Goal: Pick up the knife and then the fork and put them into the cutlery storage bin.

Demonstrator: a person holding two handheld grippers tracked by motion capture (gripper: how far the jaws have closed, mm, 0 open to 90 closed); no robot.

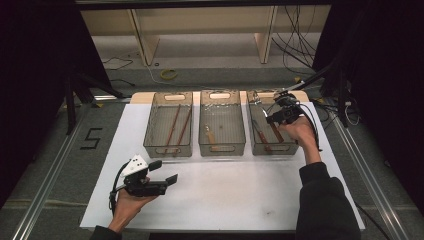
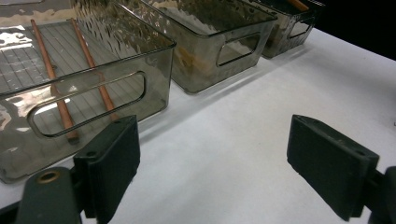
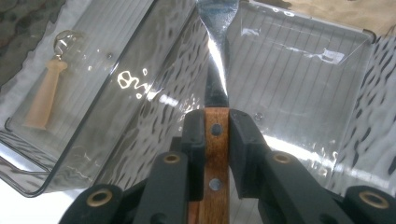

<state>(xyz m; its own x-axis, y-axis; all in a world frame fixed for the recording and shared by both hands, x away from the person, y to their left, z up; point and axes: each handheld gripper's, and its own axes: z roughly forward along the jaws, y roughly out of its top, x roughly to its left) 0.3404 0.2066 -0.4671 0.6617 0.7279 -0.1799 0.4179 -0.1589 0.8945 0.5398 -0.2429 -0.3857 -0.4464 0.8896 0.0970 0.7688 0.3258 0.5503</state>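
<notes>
Two jaws of the right gripper [image 3: 216,135] clamp a riveted wooden handle [image 3: 215,154] — blade shiny steel.

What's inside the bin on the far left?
Two brown chopsticks lie side by side on the left bin's ribbed floor. The bin is see-through, so nothing is hidden.

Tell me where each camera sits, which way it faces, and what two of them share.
High view: above the person's side, looking forward and down at the table and three bins; both forearms show.
Left gripper view: rides the left claw, low over the table, facing the chopstick bin; its open jaws show.
Right gripper view: rides the right claw, looking down into the right bin; jaws clamp a wooden-handled utensil.
Shared: high and left views both show the chopsticks.
</notes>
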